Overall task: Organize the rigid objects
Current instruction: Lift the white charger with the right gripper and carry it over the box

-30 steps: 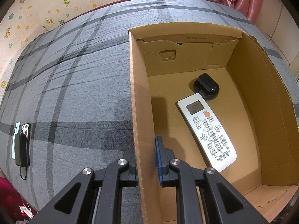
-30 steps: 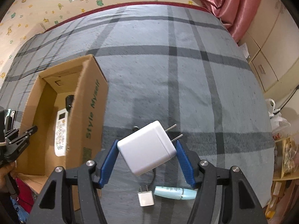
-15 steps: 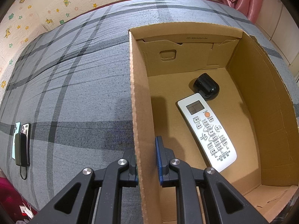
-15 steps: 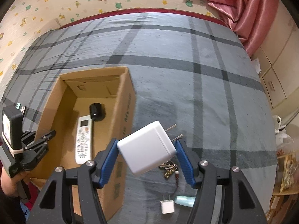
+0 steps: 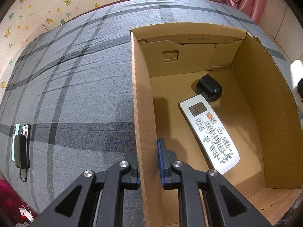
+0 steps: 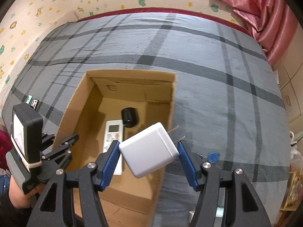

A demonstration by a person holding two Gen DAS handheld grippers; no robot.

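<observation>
An open cardboard box [image 5: 141, 98] [image 6: 170, 102] lies on a grey plaid bed. Inside it rest a white remote control [image 5: 210, 132] [image 6: 113, 132] and a small black rounded device [image 5: 209, 88] [image 6: 129, 117]. My left gripper [image 5: 148, 164] [image 6: 62, 147] is shut on the box's left wall, one pad on each side. My right gripper [image 6: 148, 151] is shut on a white charger block [image 6: 149, 149] with two metal prongs pointing right; it hangs above the box's right wall.
Two phones and a dark power bank [image 5: 21, 147] with a cable lie at the bed's left edge. A blue round thing [image 6: 213, 157] lies on the bed right of the box. Pink curtain [image 6: 265, 19] and cabinets stand at the right.
My right gripper has carried the charger leftward from the open bed to above the box's right wall, and the box now fills the middle of its view. The left gripper has kept still.
</observation>
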